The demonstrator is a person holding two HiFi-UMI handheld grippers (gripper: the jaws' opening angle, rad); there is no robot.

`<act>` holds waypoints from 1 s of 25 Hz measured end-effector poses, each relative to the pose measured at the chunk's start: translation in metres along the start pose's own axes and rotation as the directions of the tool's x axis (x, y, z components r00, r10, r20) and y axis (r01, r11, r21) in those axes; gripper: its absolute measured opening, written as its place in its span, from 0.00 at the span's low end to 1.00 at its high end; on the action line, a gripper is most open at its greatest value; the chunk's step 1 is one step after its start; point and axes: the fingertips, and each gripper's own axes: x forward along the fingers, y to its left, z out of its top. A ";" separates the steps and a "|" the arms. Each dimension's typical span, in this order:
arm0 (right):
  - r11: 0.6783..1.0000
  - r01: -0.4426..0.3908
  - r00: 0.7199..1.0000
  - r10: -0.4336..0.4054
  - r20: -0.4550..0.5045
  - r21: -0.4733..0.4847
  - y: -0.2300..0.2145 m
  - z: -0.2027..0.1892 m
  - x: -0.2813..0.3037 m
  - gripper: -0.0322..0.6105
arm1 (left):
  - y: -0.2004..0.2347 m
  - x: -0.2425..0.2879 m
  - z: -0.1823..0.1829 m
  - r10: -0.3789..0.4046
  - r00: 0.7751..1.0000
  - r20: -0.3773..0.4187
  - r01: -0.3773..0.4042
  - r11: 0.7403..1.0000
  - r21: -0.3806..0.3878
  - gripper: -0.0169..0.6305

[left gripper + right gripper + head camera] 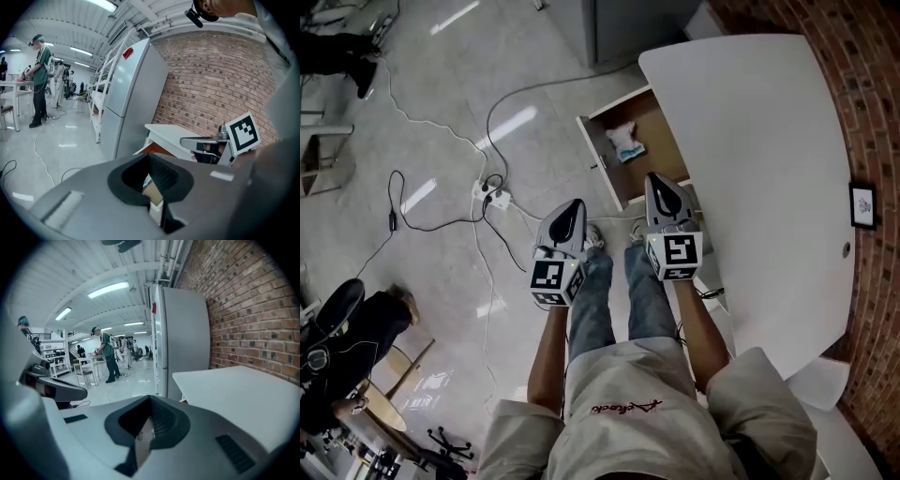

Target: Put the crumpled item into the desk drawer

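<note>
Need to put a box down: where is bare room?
The white desk top is bare from brick wall to drawer. The drawer's half nearer the person, beside the crumpled item, is free. Cables and a power strip crowd the floor.

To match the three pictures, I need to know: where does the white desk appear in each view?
Head view: the white desk fills the upper right, beside the brick wall.
Left gripper view: right of centre, below the wall.
Right gripper view: lower right, along the wall.
Shared landmark: the brick wall.
</note>
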 end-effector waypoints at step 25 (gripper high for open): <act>0.997 -0.037 0.979 0.049 0.196 -0.067 -0.006 0.224 -0.061 0.07 | -0.010 -0.079 0.224 0.050 0.971 0.232 -0.094 0.979 0.183 0.04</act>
